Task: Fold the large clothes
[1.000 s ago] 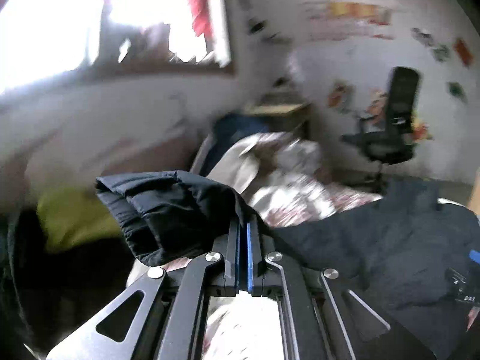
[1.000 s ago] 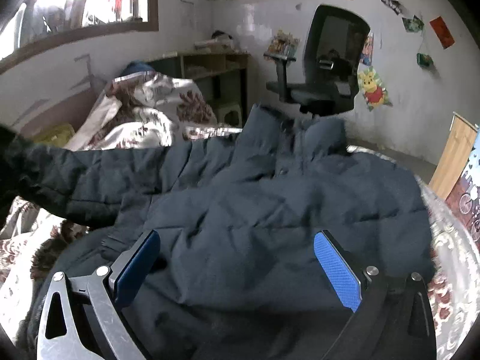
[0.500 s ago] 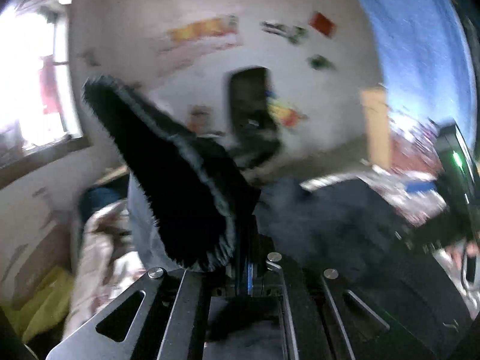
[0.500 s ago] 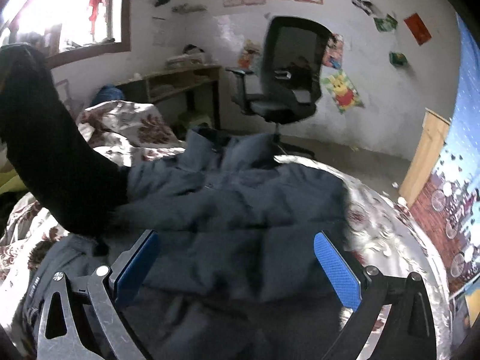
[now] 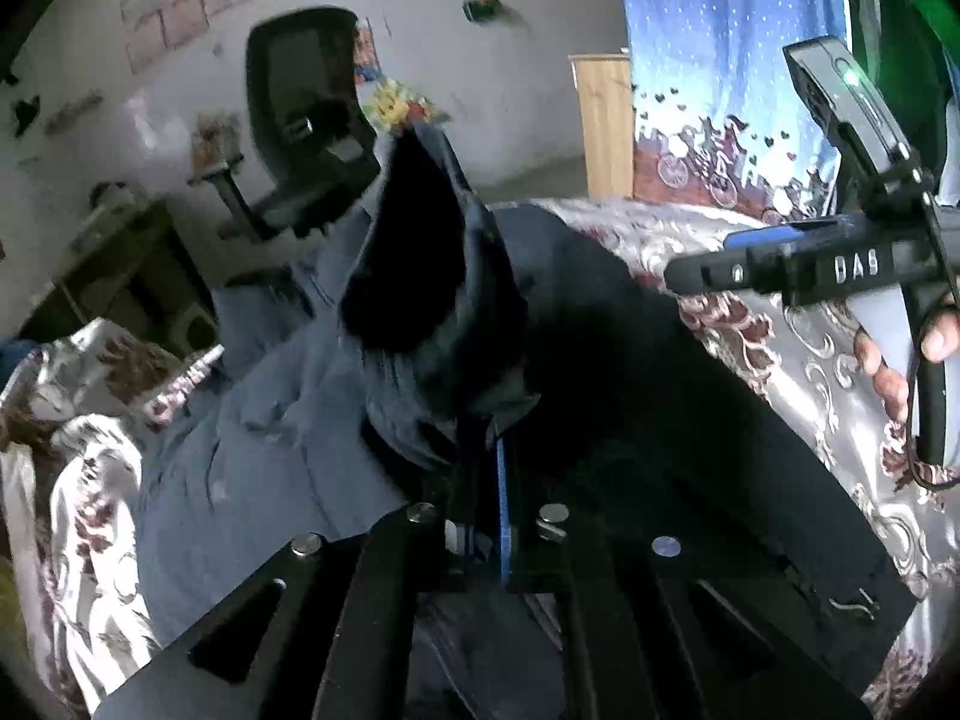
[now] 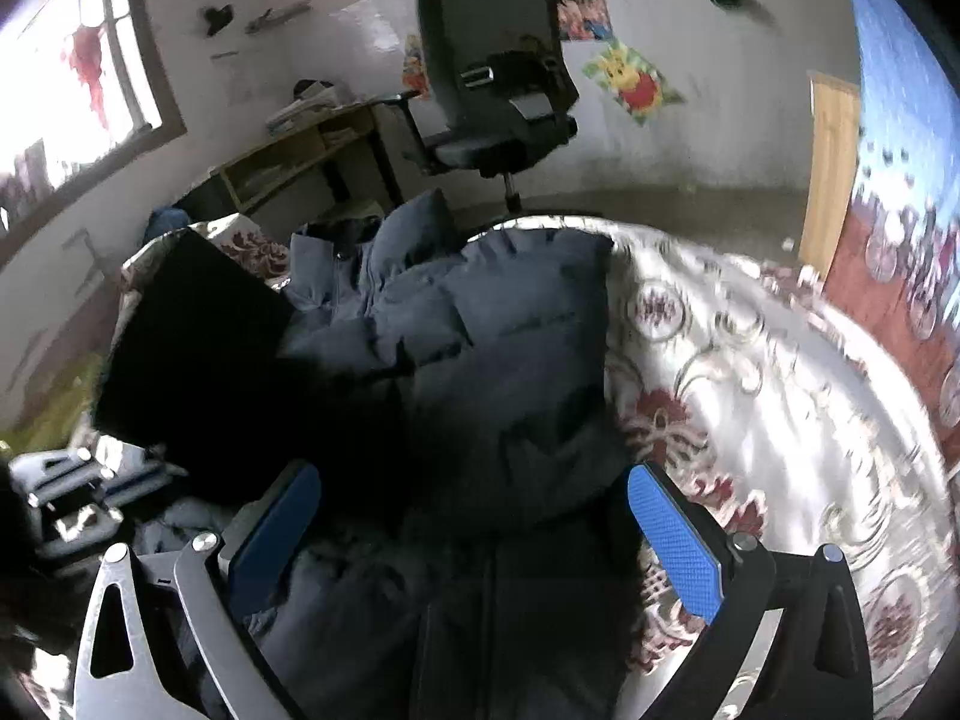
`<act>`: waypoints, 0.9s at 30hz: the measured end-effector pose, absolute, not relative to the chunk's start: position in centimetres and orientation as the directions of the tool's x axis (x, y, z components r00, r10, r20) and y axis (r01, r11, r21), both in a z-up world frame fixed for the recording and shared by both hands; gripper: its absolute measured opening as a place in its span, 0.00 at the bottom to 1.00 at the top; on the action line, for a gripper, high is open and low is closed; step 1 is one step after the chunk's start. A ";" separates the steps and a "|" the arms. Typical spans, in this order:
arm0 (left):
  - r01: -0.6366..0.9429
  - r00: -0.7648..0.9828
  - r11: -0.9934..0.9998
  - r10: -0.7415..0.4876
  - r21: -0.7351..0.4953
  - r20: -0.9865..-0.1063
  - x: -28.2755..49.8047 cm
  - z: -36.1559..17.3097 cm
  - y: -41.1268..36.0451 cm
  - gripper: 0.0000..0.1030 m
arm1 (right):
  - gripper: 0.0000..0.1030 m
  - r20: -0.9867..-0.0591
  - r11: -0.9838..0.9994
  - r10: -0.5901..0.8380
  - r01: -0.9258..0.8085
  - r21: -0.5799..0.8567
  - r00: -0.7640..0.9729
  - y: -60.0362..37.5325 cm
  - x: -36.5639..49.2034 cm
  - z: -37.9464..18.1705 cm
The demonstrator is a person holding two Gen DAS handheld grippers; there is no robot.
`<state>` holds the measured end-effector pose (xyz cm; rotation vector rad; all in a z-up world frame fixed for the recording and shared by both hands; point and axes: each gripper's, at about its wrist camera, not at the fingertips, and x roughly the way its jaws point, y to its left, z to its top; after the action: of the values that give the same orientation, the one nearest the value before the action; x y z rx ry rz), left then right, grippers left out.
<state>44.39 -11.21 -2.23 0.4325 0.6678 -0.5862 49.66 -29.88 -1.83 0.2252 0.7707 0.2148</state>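
Observation:
A dark blue puffer jacket lies spread on the patterned bedspread, collar toward the far end. My left gripper pinches one jacket sleeve and holds it up over the jacket body; its jaws are just starting to open, with fabric still between the pads. The same sleeve shows as a dark flap at the left of the right wrist view. My right gripper hovers open above the jacket's lower part with nothing between its blue pads, and it also appears at the right of the left wrist view.
A black office chair and a wooden desk stand beyond the bed's far end. A wooden board leans by a blue patterned curtain on the right. A hand grips the right tool's handle.
My left gripper has swung the sleeve from the bed's left side across and down over the jacket body. The right gripper has slid toward the jacket's lower right edge and stayed open.

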 end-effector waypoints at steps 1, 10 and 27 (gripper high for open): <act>0.632 0.633 0.754 -0.368 0.180 -0.682 44.5 -2.3 -11.2 0.09 | 1.00 -0.657 0.947 0.289 -0.105 0.305 0.696 -30.0 49.7 -2.0; 0.573 0.654 0.815 -0.394 0.083 -0.646 42.8 0.0 -6.0 0.60 | 1.00 -0.617 0.850 0.456 -0.108 0.515 0.642 -29.6 50.2 -3.5; 0.054 0.646 0.993 0.047 0.107 -0.762 46.3 -2.4 4.9 0.62 | 0.58 -0.673 0.826 0.464 -0.008 0.563 0.576 -25.4 52.7 -8.9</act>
<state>46.28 4.94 -2.37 0.1241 0.8690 -0.0044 52.70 -25.36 -8.89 0.5471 0.9248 0.2931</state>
